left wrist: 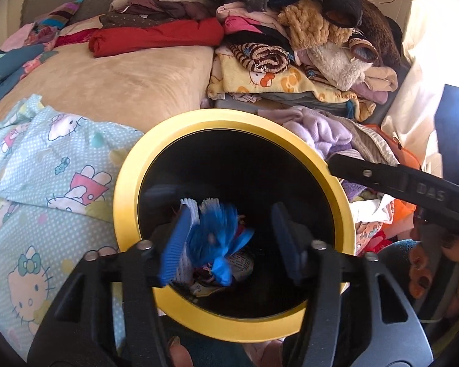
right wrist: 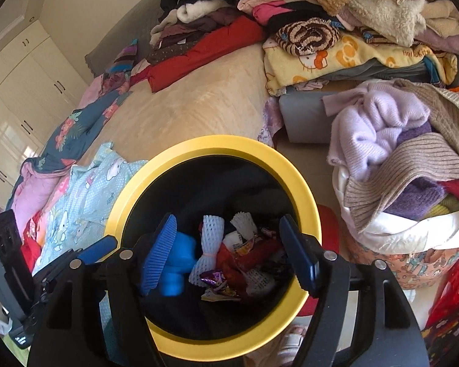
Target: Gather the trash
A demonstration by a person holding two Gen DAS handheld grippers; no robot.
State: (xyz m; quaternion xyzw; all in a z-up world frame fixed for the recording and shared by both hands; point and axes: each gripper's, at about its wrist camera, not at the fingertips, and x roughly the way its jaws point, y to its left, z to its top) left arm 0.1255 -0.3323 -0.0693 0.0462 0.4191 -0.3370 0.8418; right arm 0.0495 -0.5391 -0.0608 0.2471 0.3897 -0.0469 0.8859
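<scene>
A black bin with a yellow rim (left wrist: 131,183) stands by the bed; it also shows in the right wrist view (right wrist: 303,183). My left gripper (left wrist: 229,238) is open over its mouth, and a blurred blue wrapper (left wrist: 217,238) hangs in mid-air between the fingers, touching neither clearly. My right gripper (right wrist: 229,253) is open and empty over the same bin. Inside lie white foam nets (right wrist: 208,244), the blue wrapper (right wrist: 177,269) and red snack wrappers (right wrist: 251,260).
The bed (left wrist: 122,79) carries a Hello Kitty sheet (left wrist: 39,183) and heaps of folded clothes (left wrist: 290,46). A basket of knitwear (right wrist: 397,159) stands right of the bin. White wardrobes (right wrist: 21,76) line the left wall.
</scene>
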